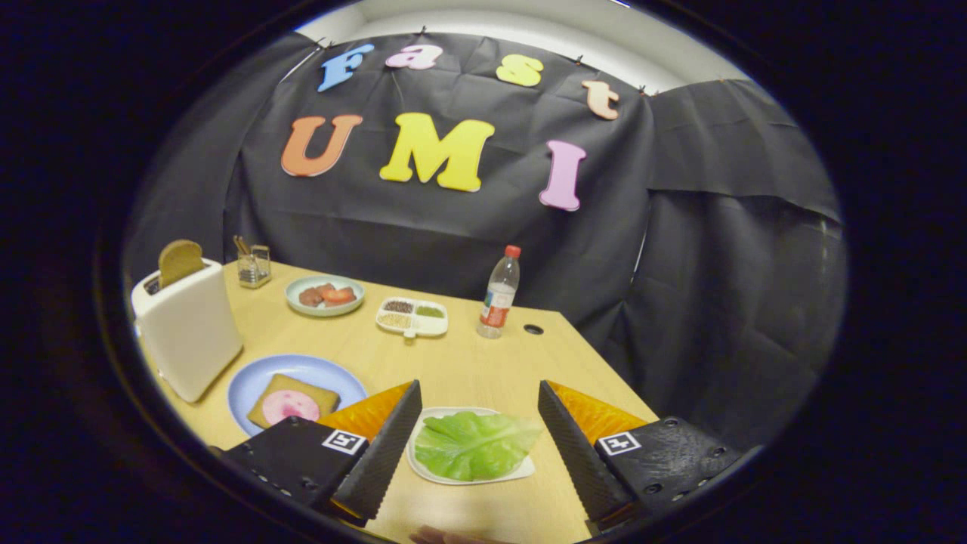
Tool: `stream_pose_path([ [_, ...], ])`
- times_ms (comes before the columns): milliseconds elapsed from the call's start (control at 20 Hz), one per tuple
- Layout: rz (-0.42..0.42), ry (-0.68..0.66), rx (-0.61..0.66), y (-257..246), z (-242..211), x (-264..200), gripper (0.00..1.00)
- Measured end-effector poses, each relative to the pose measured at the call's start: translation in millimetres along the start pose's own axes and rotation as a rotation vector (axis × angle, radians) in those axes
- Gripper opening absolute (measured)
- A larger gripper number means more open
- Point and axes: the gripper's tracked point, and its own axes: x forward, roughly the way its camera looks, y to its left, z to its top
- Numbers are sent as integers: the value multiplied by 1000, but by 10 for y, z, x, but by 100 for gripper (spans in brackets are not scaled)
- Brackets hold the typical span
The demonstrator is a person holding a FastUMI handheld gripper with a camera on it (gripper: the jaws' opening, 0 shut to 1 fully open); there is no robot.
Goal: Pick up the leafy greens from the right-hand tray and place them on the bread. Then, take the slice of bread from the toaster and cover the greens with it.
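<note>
A green lettuce leaf (472, 444) lies on a small white tray (521, 472) on the wooden table. My gripper (480, 397) hovers above it, open, with the leaf showing in the gap between the two fingers and nothing held. To the left of the fingers a blue plate (261, 378) holds a slice of brown bread (291, 400) topped with a pink round of meat. Farther left stands a white toaster (189, 329) with a brown bread slice (179, 261) sticking up from its slot.
Beyond the fingers are a pale green plate of food (325, 295), a divided white dish of seeds (412, 316), a plastic bottle with a red cap (499, 295) and a small glass holder (254, 266). The table's right edge runs close to the tray.
</note>
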Motion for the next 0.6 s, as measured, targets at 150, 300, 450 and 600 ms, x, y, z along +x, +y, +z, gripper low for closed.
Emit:
stream_pose_path([
  [150, 0, 143, 31, -59, -379, 403, 96],
  [300, 21, 244, 57, -5, -668, 599, 96],
  [450, 45, 331, 54, 50, -907, 694, 96],
  [600, 93, 327, 87, 97, -945, 752, 98],
])
